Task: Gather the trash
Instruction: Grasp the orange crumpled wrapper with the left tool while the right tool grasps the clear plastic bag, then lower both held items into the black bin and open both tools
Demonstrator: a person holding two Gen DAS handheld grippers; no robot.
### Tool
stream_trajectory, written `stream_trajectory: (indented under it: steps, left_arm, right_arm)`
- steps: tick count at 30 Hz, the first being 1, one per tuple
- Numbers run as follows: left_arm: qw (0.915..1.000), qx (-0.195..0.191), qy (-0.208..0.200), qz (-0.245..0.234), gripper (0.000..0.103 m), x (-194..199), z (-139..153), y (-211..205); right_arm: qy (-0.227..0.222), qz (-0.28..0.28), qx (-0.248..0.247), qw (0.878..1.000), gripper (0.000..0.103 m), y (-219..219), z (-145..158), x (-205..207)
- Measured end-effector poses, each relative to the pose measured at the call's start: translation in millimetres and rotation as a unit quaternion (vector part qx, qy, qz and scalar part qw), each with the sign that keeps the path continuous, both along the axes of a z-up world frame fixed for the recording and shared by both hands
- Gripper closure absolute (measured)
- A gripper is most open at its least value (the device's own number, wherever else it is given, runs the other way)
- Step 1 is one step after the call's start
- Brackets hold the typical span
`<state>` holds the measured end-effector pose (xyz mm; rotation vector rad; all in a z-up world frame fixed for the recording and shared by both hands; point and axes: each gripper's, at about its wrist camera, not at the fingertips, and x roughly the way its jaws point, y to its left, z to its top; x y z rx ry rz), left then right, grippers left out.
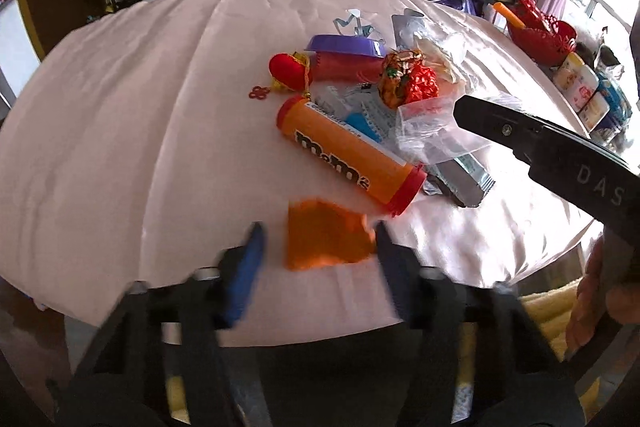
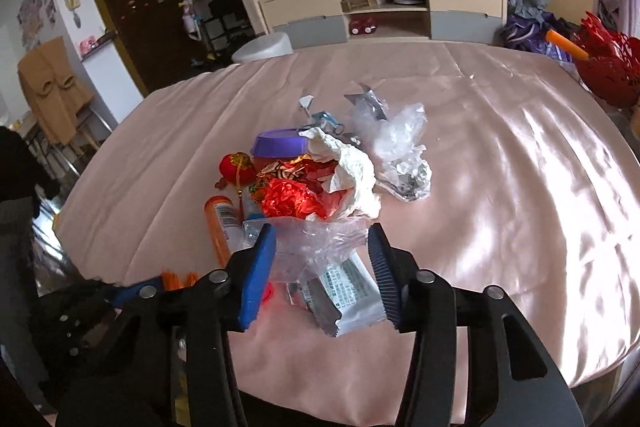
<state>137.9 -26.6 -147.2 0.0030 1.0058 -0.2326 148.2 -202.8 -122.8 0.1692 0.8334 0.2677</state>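
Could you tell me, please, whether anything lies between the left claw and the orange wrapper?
Nothing visible does. The left claw is open, and the orange wrapper lies flat on the pink cloth right between its fingers. The M&M's tube lies just beyond the wrapper, not in the way.

Bare pink tablecloth (image 1: 120,99) lies open across the table's left and far side, while on the right the M&M's tube (image 1: 348,159), a clear plastic bag (image 1: 428,135), a purple bowl (image 1: 344,47) and crumpled wrappers (image 2: 292,187) crowd the centre.
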Motion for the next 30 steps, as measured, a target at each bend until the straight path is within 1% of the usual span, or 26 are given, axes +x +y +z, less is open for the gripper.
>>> stream_trajectory:
  steps: [1, 5, 8, 11, 15, 20, 23, 26, 30]
  left_arm:
    - [1.0, -0.001, 0.0, -0.001, 0.063, 1, 0, 1]
    - [0.9999, -0.004, -0.005, -0.008, 0.068, -1, 1, -1]
    - [0.9999, -0.008, -0.012, -0.01, 0.069, -5, 5, -1]
    - [0.9997, -0.011, -0.022, -0.006, 0.069, -9, 12, 2]
    - [0.999, -0.014, -0.043, -0.002, 0.069, -18, 30, 3]
    - [0.9971, -0.023, -0.072, -0.006, 0.069, -36, 56, 3]
    - [0.9961, -0.029, -0.082, -0.013, 0.069, -52, 66, 5]
    - [0.9956, -0.027, -0.088, -0.018, 0.068, -69, 71, 9]
    - [0.9955, -0.023, -0.09, -0.019, 0.068, -92, 74, 17]
  right_arm:
    - [-0.001, 0.002, 0.0, 1.0, 0.063, 0, 1, -1]
    - [-0.007, 0.002, -0.005, 1.0, 0.064, -1, 4, -3]
    - [-0.016, -0.003, -0.012, 1.0, 0.065, -2, 10, -8]
    - [-0.028, -0.011, -0.017, 0.999, 0.066, -7, 19, -13]
    - [-0.043, -0.021, -0.021, 0.999, 0.066, -12, 34, -23]
    - [-0.063, -0.02, -0.03, 0.997, 0.066, -12, 53, -46]
    - [-0.073, -0.011, -0.031, 0.997, 0.066, -10, 61, -62]
    - [-0.073, -0.004, -0.035, 0.997, 0.066, -9, 64, -78]
    - [-0.066, 0.006, -0.041, 0.997, 0.066, -6, 59, -100]
